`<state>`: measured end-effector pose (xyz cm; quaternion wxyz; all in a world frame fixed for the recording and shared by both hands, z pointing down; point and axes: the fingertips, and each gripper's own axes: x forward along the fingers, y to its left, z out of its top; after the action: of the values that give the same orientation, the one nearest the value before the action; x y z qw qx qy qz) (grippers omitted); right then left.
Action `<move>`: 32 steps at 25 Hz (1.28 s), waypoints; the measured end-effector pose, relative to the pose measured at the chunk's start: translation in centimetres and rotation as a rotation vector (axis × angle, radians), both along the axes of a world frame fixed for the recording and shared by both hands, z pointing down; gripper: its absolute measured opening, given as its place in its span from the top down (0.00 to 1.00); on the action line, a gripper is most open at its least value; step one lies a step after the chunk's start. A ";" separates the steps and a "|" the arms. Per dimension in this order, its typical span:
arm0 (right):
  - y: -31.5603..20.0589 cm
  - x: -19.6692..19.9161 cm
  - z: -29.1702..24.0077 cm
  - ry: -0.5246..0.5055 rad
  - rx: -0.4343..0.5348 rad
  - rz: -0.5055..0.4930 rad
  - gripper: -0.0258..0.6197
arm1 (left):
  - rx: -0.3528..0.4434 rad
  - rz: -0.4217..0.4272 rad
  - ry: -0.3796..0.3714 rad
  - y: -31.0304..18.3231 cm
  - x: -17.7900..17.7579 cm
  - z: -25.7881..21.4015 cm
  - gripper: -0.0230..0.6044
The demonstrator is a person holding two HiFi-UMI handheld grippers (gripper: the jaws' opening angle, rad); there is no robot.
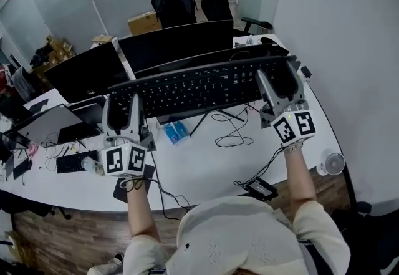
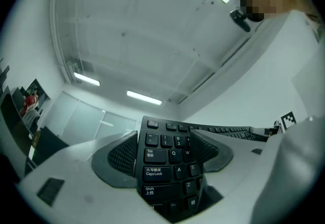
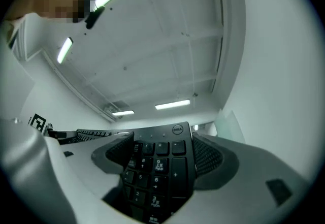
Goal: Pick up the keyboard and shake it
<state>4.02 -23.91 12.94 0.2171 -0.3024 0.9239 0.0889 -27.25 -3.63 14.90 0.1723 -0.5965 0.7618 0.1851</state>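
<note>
A long black keyboard (image 1: 199,86) hangs in the air above the white desk (image 1: 206,164), held level at both ends. My left gripper (image 1: 123,108) is shut on its left end; in the left gripper view the pads squeeze the keyboard (image 2: 170,159) around the Tab and Caps Lock keys. My right gripper (image 1: 277,83) is shut on its right end; in the right gripper view the number-pad end of the keyboard (image 3: 160,167) sits between the jaws. Both gripper views tilt up toward the ceiling.
Two dark monitors (image 1: 177,43) stand behind the keyboard, with a laptop (image 1: 53,121) at the left. Loose cables (image 1: 230,133), a blue packet (image 1: 176,132), a small black device (image 1: 262,189) and a small white fan (image 1: 332,163) lie on the desk. Office chairs (image 1: 187,5) stand beyond.
</note>
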 end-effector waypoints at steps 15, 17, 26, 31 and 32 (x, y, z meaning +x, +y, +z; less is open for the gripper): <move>-0.5 0.9 0.5 0.010 -0.059 0.016 0.42 | -0.092 0.001 0.026 -0.7 0.5 -0.3 0.47; -2.2 0.1 3.1 0.098 -0.187 0.024 0.43 | -0.219 0.012 0.105 -2.4 -0.2 2.4 0.47; -2.9 -1.3 6.4 0.200 -0.305 0.033 0.42 | -0.321 0.019 0.194 -3.1 -1.3 6.5 0.47; 0.3 0.9 0.1 -0.020 -0.002 0.011 0.42 | -0.013 -0.011 -0.013 0.2 0.9 -0.7 0.47; 1.1 1.4 -1.1 -0.061 0.055 0.008 0.42 | 0.044 -0.017 -0.053 1.0 1.3 -1.9 0.47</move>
<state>5.43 -22.81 11.85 0.2528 -0.3026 0.9129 0.1059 -25.91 -2.65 12.96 0.2070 -0.5906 0.7578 0.1846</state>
